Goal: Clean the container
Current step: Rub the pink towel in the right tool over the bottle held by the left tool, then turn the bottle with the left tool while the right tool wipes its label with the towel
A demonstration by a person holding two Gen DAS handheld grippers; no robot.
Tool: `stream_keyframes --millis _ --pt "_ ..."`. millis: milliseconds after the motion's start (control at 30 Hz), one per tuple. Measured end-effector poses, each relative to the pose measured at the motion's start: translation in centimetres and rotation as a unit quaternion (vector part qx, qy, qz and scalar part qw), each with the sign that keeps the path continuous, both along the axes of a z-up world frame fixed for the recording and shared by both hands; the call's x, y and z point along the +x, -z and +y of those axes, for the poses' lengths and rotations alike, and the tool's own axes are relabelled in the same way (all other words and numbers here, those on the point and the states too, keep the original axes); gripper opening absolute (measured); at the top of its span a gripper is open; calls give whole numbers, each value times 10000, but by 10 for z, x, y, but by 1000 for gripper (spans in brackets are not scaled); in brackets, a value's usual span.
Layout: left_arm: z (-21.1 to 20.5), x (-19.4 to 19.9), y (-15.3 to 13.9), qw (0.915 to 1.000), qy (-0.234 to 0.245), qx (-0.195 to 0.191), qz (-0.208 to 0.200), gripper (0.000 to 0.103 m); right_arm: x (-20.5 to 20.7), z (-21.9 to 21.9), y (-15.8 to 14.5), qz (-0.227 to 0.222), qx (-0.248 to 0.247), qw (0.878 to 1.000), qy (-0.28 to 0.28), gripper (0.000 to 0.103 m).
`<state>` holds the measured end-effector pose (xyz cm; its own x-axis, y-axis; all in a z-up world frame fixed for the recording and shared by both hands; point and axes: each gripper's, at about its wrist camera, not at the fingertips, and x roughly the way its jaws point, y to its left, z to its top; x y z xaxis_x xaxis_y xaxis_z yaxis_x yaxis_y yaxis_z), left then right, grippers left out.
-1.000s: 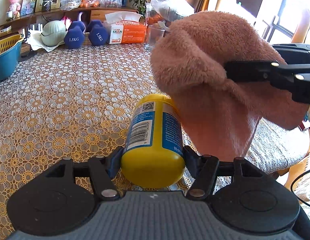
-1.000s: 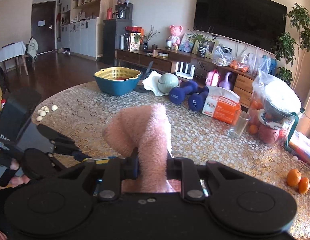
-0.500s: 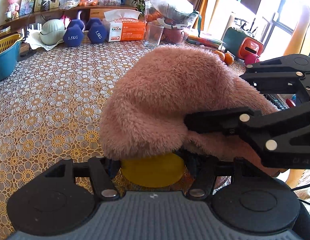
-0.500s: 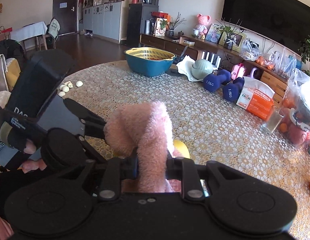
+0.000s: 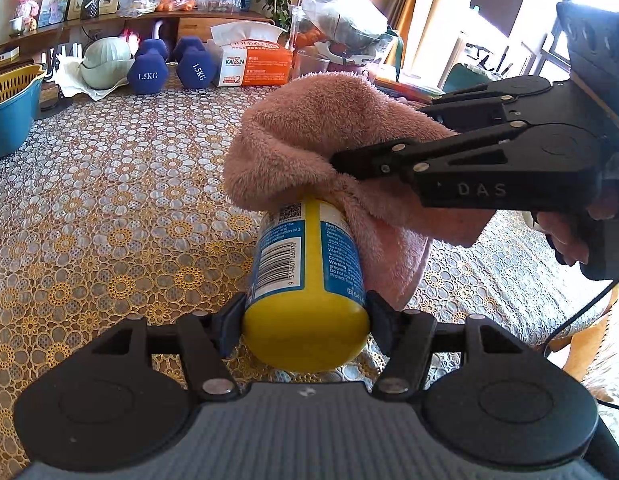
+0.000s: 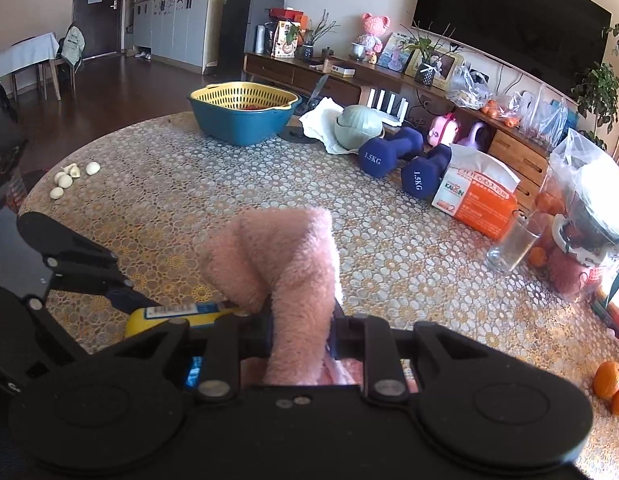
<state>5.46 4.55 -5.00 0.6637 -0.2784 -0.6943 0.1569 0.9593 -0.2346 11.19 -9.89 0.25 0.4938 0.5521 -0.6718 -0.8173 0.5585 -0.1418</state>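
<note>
We work over a round table [image 5: 89,208] with a gold floral lace cover, in a sunlit living room. Nearest us, our left gripper [image 5: 305,312] is clamped on the base of the yellow container [image 5: 305,280], a labelled bottle whose long axis runs straight away from the jaws, tilting down toward the table. Its far end, where a cap would be, is hidden under the pink fleece cloth [image 5: 321,148]. That cloth is pinched between the pressed-together jaws of our right gripper [image 6: 299,320], which reaches in from the right, across the bottle's axis. So the right hand sits at the container's far end, cloth touching the upper wall, and any wiping stroke would, we judge, run along the bottle back toward the left jaws. Farther off stand two blue dumbbells [image 5: 169,66] and an orange tissue box [image 5: 251,60], well apart from the work.
</note>
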Motion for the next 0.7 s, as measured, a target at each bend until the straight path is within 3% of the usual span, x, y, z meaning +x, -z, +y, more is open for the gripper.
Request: stream_keyframes --millis 367,633,700 --pt "4 0 5 9999 89 -98 66 63 33 -6 27 527 -40 9984 217 22" --pt "-4 -4 5 9997 186 139 0 63 22 4 34 114 -431 9988 180 22" --pt "-8 -6 4 9993 252 256 -60 69 21 -1 30 111 -339 9989 316 22"
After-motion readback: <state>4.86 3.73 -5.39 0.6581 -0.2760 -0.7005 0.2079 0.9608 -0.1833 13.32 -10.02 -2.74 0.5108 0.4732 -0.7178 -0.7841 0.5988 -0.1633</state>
